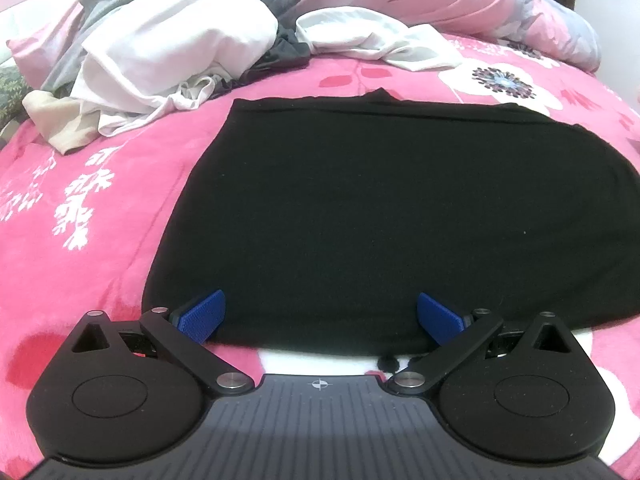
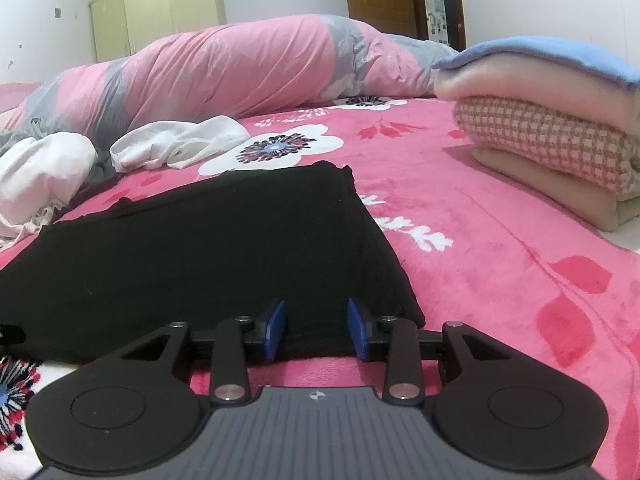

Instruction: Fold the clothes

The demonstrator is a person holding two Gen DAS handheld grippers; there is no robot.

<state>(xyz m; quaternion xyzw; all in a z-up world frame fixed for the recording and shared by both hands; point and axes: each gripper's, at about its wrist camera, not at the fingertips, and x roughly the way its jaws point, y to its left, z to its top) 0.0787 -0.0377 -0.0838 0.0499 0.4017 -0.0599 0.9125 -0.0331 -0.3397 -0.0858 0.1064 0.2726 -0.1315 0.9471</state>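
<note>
Two tongs, left tongs (image 1: 319, 316) and right tongs (image 2: 317, 330), gape released at the near hem of the black garment (image 1: 360, 216), which lies flat on the pink bed (image 1: 100, 220). Pinching only the top layer there could skew a fold.

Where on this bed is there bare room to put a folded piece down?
Bare pink blanket lies between the black garment and the stack of folded blankets. Another strip lies left of the garment, below the heap of unfolded clothes. That heap and the rolled duvet crowd the far side.
</note>
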